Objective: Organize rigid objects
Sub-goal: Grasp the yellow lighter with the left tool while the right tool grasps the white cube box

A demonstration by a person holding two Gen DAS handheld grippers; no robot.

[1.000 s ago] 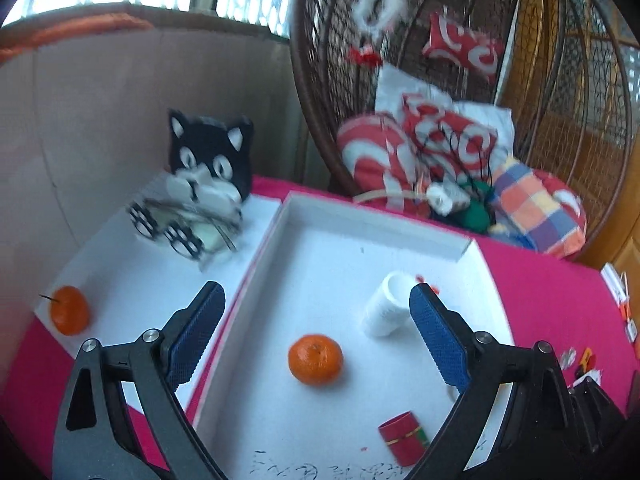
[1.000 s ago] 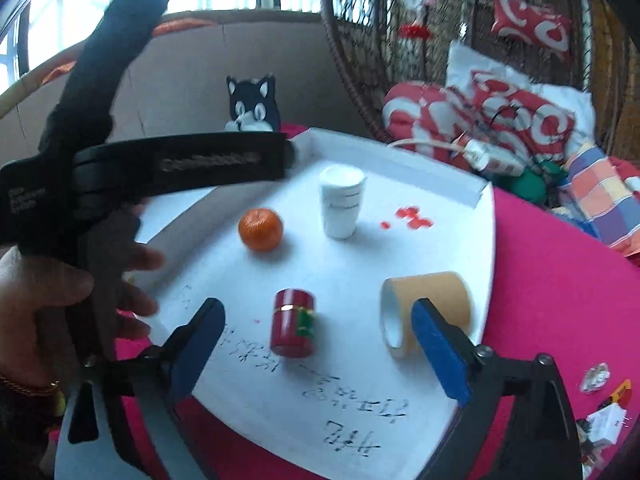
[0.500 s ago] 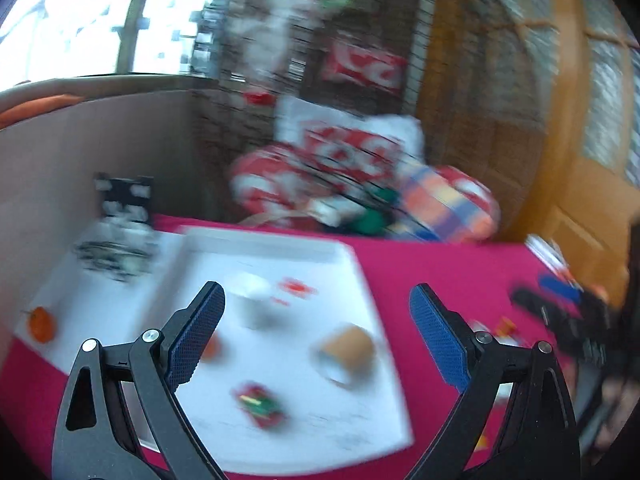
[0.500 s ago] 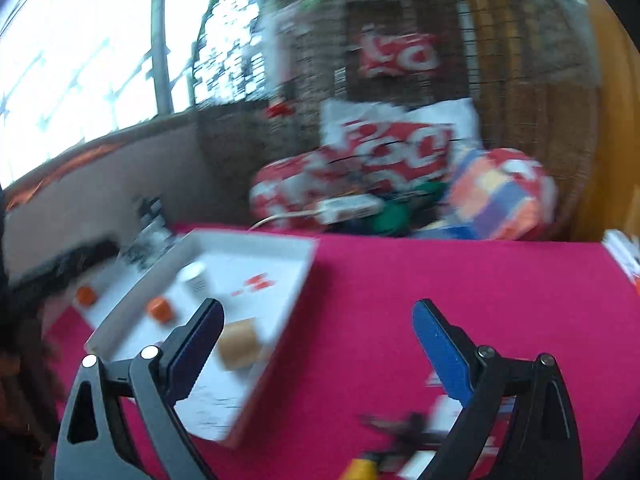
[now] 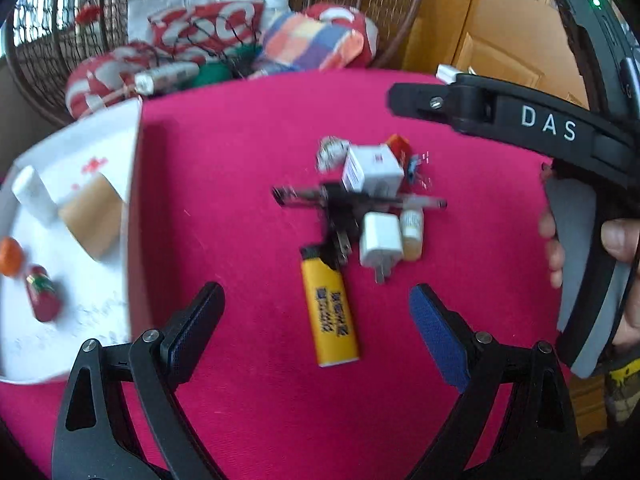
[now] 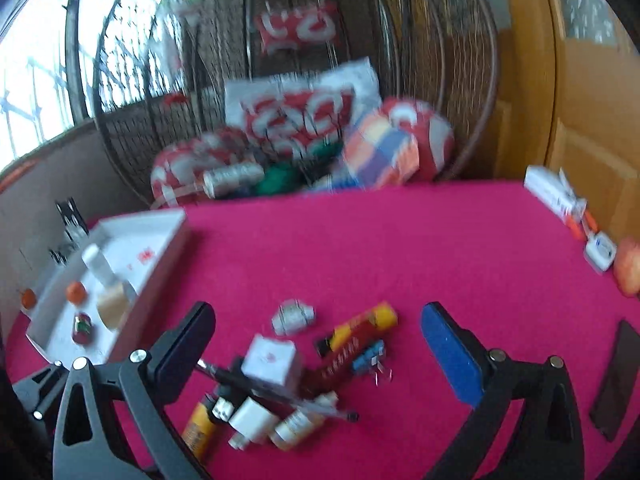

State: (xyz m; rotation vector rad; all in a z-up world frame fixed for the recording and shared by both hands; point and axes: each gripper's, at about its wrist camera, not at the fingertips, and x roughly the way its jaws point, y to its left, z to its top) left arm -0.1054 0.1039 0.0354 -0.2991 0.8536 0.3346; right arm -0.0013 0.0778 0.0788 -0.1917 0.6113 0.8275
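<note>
Left wrist: blurred pen (image 5: 360, 200) apparently overlies chargers (image 5: 380, 242).

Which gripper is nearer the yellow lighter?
Left. The left gripper has the yellow lighter between its open fingers; the right gripper points past it, jaws opening, nothing between them.

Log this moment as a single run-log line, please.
phase: approaching pile | left gripper: open, empty, over yellow lighter | right gripper: jaws opening, empty, above pile | white tray: holds tape roll, orange, red can
</note>
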